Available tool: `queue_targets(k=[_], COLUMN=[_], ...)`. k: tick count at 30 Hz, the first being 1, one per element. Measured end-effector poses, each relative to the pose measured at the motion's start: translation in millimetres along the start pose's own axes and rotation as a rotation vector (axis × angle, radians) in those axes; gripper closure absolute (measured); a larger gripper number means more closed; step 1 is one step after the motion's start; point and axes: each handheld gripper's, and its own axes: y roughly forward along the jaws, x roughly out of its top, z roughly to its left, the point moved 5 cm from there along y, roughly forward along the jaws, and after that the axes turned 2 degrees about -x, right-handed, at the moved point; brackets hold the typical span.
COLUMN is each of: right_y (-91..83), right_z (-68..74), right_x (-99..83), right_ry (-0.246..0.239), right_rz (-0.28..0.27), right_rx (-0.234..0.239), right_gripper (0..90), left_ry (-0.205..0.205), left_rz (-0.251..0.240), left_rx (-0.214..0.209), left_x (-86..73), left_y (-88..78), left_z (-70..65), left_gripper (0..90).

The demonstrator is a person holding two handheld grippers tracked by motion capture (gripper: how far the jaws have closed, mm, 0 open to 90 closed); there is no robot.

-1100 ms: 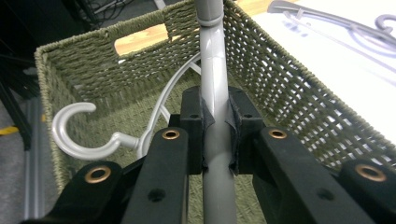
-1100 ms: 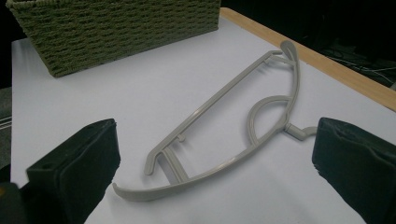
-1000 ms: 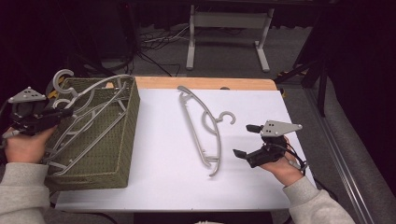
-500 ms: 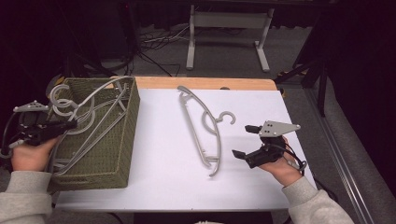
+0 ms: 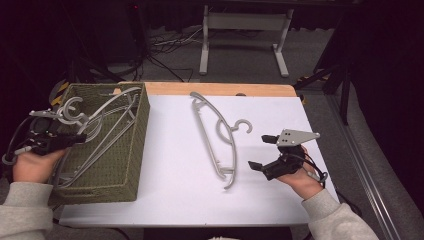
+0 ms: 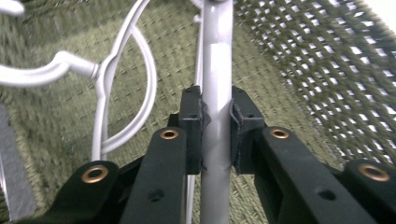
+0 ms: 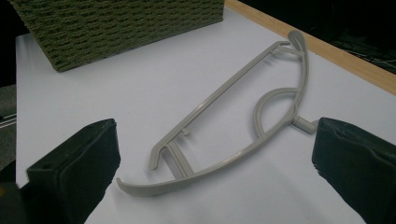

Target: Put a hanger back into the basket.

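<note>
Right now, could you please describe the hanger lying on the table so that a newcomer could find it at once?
Start at the white table, with the green woven basket at its left. The grey plastic hanger lies flat on the bare surface to the basket's right. Unlike the hangers in the basket, it lies alone, just ahead of the open right gripper.

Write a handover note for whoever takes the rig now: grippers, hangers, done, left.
Left gripper: shut on the held hanger, low inside the basket.
Right gripper: open, holding nothing, beside the table hanger.
Basket holds several grey hangers.
Done: held hanger is down in the basket, not yet released.
Left: probably release it, then move the table hanger over.
</note>
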Motion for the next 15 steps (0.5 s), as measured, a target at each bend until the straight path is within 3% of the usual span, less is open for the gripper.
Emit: queue_targets(k=[1, 3, 7, 10, 13, 15], right_y=[0.4, 1.3, 1.9, 2.0, 2.4, 2.4], right_z=[0.3, 0.8, 1.2, -0.1, -1.7, -2.5], right_x=[-0.1, -0.3, -0.1, -0.1, -0.3, -0.1], right_ry=[0.001, 0.000, -0.006, -0.006, 0.002, 0.010], right_rz=[0.001, 0.007, 0.010, 0.012, 0.016, 0.012], right_rx=[0.003, 0.005, 0.003, -0.007, -0.013, -0.017], right_gripper=[1.3, 1.2, 1.2, 1.1, 1.4, 1.6], left_ry=[-0.011, -0.044, -0.049, -0.041, -0.015, 0.003], left_rz=[-0.012, -0.045, -0.090, -0.129, -0.207, -0.228], left_rx=[0.023, 0.022, 0.042, 0.037, -0.005, -0.014], left_x=[0.4, 1.0, 1.8, 3.0, 8.0, 9.7], left_y=[-0.3, -2.5, -7.3, -12.6, -22.4, -24.9], left_z=[2.1, 4.8, 5.7, 2.8, -13.3, -20.2], left_gripper=[73.0, 66.5, 63.6, 60.9, 58.2, 56.4])
